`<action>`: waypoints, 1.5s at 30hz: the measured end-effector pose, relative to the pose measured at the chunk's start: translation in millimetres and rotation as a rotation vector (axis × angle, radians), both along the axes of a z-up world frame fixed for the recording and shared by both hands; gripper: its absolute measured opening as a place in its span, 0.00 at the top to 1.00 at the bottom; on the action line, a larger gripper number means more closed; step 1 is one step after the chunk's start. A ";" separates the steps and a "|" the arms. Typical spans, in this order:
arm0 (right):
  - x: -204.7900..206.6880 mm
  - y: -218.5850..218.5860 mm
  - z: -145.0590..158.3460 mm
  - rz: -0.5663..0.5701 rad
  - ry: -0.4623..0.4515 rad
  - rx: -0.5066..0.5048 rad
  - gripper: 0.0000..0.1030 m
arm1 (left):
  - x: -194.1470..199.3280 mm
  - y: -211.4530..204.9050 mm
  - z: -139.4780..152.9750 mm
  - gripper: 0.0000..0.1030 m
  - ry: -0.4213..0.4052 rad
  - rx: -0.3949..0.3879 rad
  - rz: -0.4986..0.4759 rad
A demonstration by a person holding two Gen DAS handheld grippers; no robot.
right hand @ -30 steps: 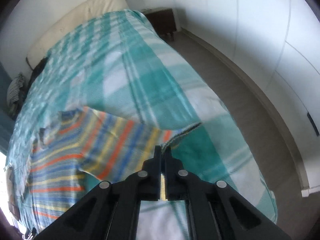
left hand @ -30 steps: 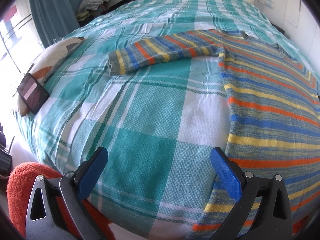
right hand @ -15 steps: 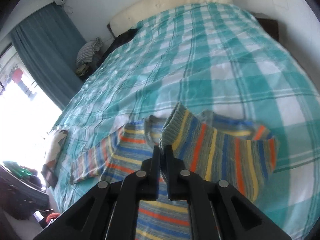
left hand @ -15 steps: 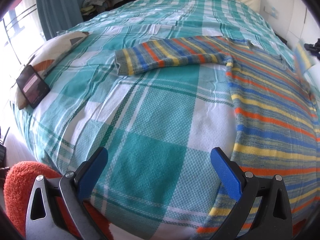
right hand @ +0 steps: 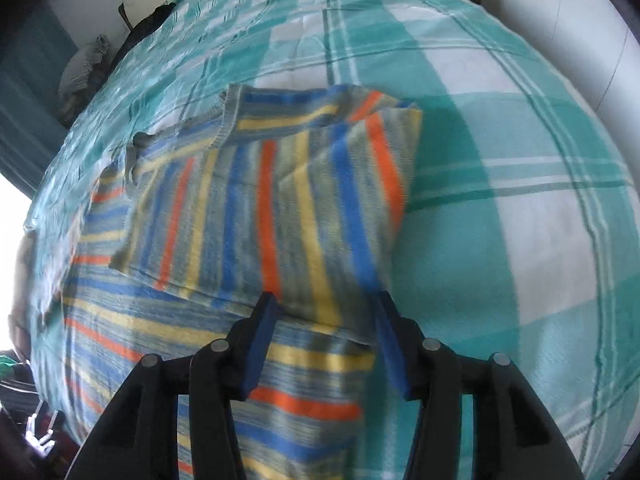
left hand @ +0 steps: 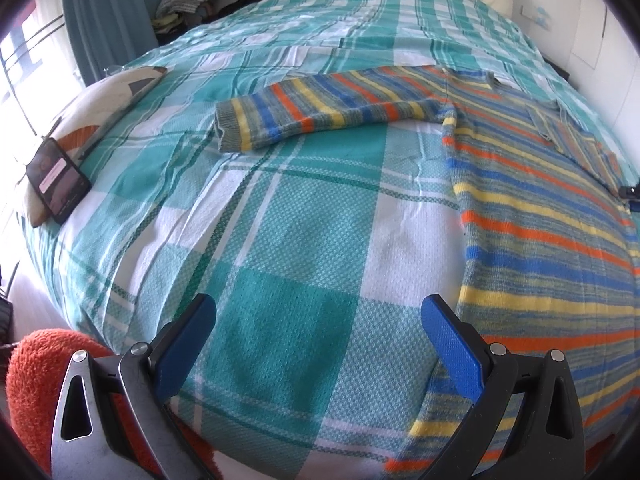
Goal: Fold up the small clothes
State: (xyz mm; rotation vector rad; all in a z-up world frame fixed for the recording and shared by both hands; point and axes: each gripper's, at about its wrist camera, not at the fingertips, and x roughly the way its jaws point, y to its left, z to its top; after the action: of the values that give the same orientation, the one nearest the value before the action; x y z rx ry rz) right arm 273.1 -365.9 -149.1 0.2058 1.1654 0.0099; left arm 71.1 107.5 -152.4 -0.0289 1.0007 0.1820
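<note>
Fuzzy knit sweater (left hand: 540,216) on coarse woven cloth bedspread (left hand: 304,240).

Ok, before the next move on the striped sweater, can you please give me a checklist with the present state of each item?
1. Right sleeve folded onto the sweater body: ok, it lies across the chest.
2. Right gripper released: ok, jaws apart, no cloth between them.
3. Left gripper ready to grasp: ok, open and empty above the bedspread.
4. Left sleeve free to fold: ok, stretched out flat, nothing lying on it.
5. Phone out of the way: ok, it rests on the cushion, apart from the sleeve cuff.
6. Folded sleeve edge lined up with the sweater side: cannot tell, the picture is blurred.
</note>
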 end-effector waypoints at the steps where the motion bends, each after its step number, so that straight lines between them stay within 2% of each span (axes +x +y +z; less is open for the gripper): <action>1: -9.7 -4.3 3.9 -0.007 -0.026 -0.009 0.51 | 0.0 0.6 0.5 0.01 -0.002 -0.001 0.003; 4: -37.3 -9.6 20.5 0.002 -0.098 0.019 0.51 | 1.6 2.8 0.6 0.01 0.001 -0.011 0.013; 8: -77.5 -4.2 32.3 0.047 -0.160 -0.035 0.46 | 1.1 2.8 1.4 0.01 -0.003 -0.008 0.009; 14: -139.4 -13.6 22.9 -0.014 -0.225 -0.070 0.46 | -1.9 0.4 1.6 0.01 -0.003 0.011 0.003; 19: -184.0 -24.9 12.1 -0.065 -0.255 -0.141 0.44 | -2.2 -3.5 -2.1 0.01 0.006 0.024 0.005; 22: -189.3 -34.6 15.0 -0.111 -0.258 -0.117 0.44 | -1.9 -8.2 -3.4 0.01 0.009 0.030 -0.007; 24: -189.6 -35.0 19.1 -0.123 -0.281 -0.135 0.38 | -1.9 -11.1 -4.2 0.01 0.011 0.037 -0.019; 27: -186.8 -28.8 14.4 -0.111 -0.269 -0.160 0.36 | -2.7 -13.3 -2.6 0.01 0.005 0.047 -0.032; 30: -185.0 -20.7 7.6 -0.086 -0.253 -0.175 0.36 | 1.2 -8.3 2.1 0.01 -0.006 0.019 -0.034; 36: -181.2 -16.0 -2.9 -0.075 -0.227 -0.214 0.36 | 31.5 17.8 18.5 0.01 -0.060 -0.010 0.016; 40: -179.3 -18.7 -7.8 -0.090 -0.211 -0.208 0.36 | 62.1 34.3 13.5 0.01 -0.037 -0.033 0.010; 45: -177.8 -15.9 -11.7 -0.090 -0.206 -0.230 0.34 | 103.9 48.9 15.6 0.01 -0.156 0.016 0.026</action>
State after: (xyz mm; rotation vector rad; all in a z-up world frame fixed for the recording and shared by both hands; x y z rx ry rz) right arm 95.2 -381.8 -160.8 0.0522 0.9420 -0.1779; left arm 175.1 156.3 -136.8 -0.0404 0.8435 0.2083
